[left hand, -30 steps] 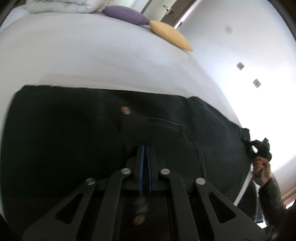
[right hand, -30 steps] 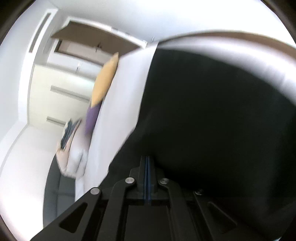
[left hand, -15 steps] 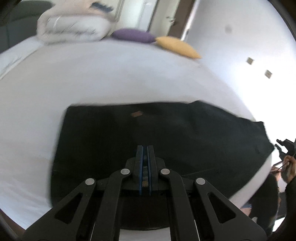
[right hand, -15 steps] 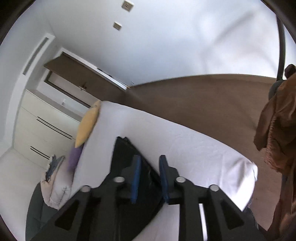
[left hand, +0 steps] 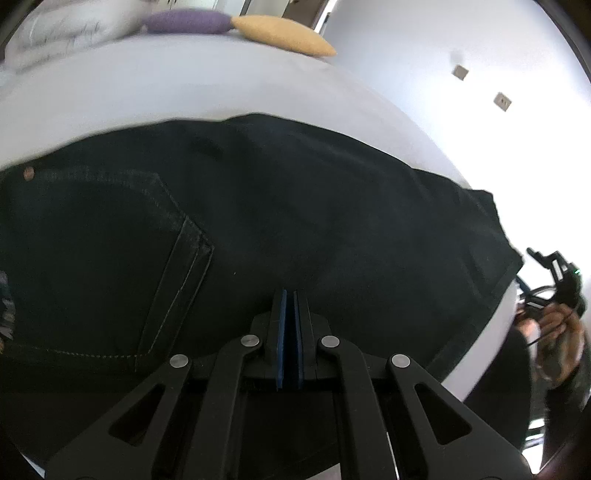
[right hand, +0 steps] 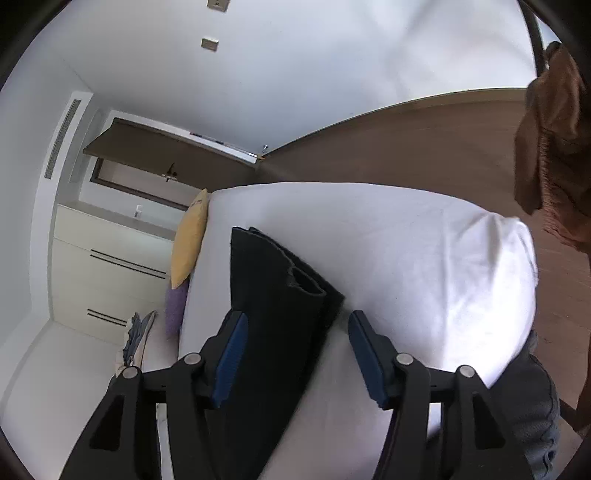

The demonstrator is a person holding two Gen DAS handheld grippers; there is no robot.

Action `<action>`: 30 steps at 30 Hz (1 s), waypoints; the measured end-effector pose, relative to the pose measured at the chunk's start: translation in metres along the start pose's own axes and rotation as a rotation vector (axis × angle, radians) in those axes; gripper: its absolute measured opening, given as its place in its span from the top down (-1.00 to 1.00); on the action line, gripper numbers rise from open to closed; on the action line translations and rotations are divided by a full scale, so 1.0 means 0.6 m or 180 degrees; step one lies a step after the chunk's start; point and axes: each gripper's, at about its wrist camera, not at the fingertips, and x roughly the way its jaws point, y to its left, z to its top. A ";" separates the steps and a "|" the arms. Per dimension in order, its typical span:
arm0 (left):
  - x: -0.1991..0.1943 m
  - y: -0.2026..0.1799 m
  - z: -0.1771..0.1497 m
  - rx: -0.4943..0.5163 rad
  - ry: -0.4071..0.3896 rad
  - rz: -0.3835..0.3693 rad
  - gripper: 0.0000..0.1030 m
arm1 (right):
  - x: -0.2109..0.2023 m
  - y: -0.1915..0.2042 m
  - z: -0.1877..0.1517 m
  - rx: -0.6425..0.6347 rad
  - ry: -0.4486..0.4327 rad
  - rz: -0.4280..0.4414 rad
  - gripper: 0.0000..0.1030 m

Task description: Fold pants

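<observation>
Dark pants (left hand: 295, 221) lie flat across the white bed (left hand: 184, 92), back pocket and a copper rivet at the left, leg hems at the right. My left gripper (left hand: 289, 299) is shut, its blue pads together low over the pants near the seat; no cloth shows between them. My right gripper (right hand: 295, 336) is open, its blue pads either side of the leg end of the pants (right hand: 273, 295), just above the cloth. It also shows in the left wrist view (left hand: 554, 273), beyond the hems.
A yellow cushion (left hand: 284, 35) and a purple cushion (left hand: 184, 21) lie at the bed's far end beside a folded white duvet (left hand: 55, 33). A brown garment (right hand: 557, 147) hangs at the right. Wooden floor (right hand: 406, 147) and white drawers (right hand: 110, 266) surround the bed.
My right gripper has let go of the pant legs and opened wide, pulling back above them. My left gripper has dropped closer to the pants and shifted right of the pocket.
</observation>
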 end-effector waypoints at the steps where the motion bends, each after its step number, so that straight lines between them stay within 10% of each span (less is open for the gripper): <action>1: -0.004 0.020 0.001 -0.0039 0.0018 -0.0042 0.94 | 0.005 -0.001 0.002 0.0017 0.0000 0.0021 -0.19; 6: 0.008 0.025 0.007 -0.0031 0.0026 -0.0036 0.94 | 0.036 0.006 0.017 0.0054 0.0005 0.0096 -0.17; 11: 0.006 0.042 -0.001 -0.0111 0.0009 -0.0085 0.94 | 0.065 0.012 0.030 0.0001 0.0142 0.0038 0.68; 17: -0.025 0.090 -0.004 -0.0119 0.0001 -0.0099 0.94 | 0.056 0.044 0.015 -0.0239 0.0086 -0.0062 0.75; 30: -0.041 0.116 0.003 -0.0291 -0.0054 -0.0177 0.94 | 0.155 0.296 -0.327 -0.3117 0.0798 -0.0369 0.76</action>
